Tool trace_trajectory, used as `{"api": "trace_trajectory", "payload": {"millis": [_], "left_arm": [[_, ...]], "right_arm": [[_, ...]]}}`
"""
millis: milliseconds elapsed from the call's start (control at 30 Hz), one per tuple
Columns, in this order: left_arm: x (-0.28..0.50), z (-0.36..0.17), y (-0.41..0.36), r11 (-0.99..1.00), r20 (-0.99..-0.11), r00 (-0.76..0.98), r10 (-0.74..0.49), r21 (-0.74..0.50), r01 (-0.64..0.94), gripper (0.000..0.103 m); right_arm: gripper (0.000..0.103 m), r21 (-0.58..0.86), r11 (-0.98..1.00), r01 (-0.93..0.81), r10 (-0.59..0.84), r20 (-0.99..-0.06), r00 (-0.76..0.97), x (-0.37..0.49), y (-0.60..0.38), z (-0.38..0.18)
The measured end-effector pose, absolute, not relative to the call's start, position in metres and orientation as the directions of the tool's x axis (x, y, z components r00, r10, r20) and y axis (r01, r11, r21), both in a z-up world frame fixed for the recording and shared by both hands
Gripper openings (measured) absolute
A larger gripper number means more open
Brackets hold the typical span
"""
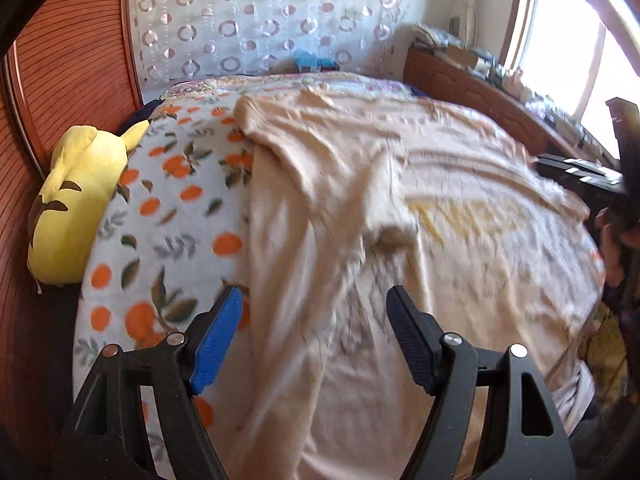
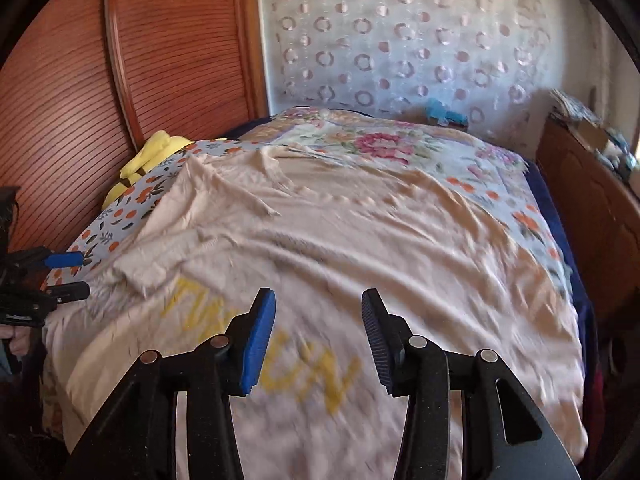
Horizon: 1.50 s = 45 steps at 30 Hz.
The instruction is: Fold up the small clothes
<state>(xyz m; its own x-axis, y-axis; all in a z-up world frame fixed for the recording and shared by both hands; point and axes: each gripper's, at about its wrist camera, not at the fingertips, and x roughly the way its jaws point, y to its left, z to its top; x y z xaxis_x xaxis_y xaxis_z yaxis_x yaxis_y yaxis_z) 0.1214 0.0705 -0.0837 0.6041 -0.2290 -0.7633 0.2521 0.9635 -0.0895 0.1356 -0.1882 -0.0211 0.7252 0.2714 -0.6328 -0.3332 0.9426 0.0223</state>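
A cream T-shirt [image 1: 360, 184] with yellow letters [image 2: 320, 372] lies spread across the bed, blurred in both views. One sleeve [image 1: 392, 216] is folded inward over the body. My left gripper [image 1: 315, 296] hovers open over the shirt's left part, nothing between its fingers. My right gripper [image 2: 318, 296] is open above the yellow letters, its pads apart from the cloth. In the right wrist view the left gripper [image 2: 68, 276] shows at the left edge by the folded sleeve [image 2: 148, 268]. In the left wrist view the right gripper [image 1: 580, 172] is a dark shape at the right edge.
Under the shirt lies an orange-print blanket [image 1: 168, 208] on a floral bedspread [image 2: 376, 144]. A yellow plush toy [image 1: 76, 208] rests against the ribbed wooden panel [image 2: 72, 92] on the left. A wooden bed end [image 2: 592, 216] and a cluttered window sill [image 1: 520, 80] lie on the right.
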Motion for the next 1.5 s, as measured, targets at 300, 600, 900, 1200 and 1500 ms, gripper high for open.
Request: {"api": "trace_trajectory", "payload": {"millis": [300, 600, 900, 1200, 1500], "left_arm": [[0.125, -0.089, 0.066, 0.976, -0.765, 0.636, -0.101, 0.048, 0.212, 0.008], [0.109, -0.057, 0.093, 0.985, -0.728, 0.681, -0.080, 0.045, 0.164, 0.019], [0.108, -0.038, 0.074, 0.975, -0.685, 0.707, -0.177, -0.024, 0.221, 0.080], [0.132, -0.060, 0.006, 0.934, -0.719, 0.630, -0.294, -0.076, 0.350, 0.080], [0.146, -0.079, -0.039, 0.909, -0.752, 0.575, -0.323, -0.076, 0.411, 0.080]], "right_arm": [[0.047, 0.066, 0.983, -0.173, 0.172, -0.675, 0.717, 0.080, -0.275, -0.046], [0.047, 0.130, 0.984, -0.119, 0.176, -0.666, 0.725, 0.041, -0.297, -0.051], [0.064, 0.087, 0.992, -0.091, 0.125, -0.619, 0.775, 0.017, -0.335, -0.037], [0.073, 0.019, 1.000, -0.018, 0.026, -0.662, 0.749, 0.013, -0.360, -0.049], [0.066, 0.185, 0.982, 0.038, 0.095, -0.658, 0.747, 0.027, -0.388, -0.043]]}}
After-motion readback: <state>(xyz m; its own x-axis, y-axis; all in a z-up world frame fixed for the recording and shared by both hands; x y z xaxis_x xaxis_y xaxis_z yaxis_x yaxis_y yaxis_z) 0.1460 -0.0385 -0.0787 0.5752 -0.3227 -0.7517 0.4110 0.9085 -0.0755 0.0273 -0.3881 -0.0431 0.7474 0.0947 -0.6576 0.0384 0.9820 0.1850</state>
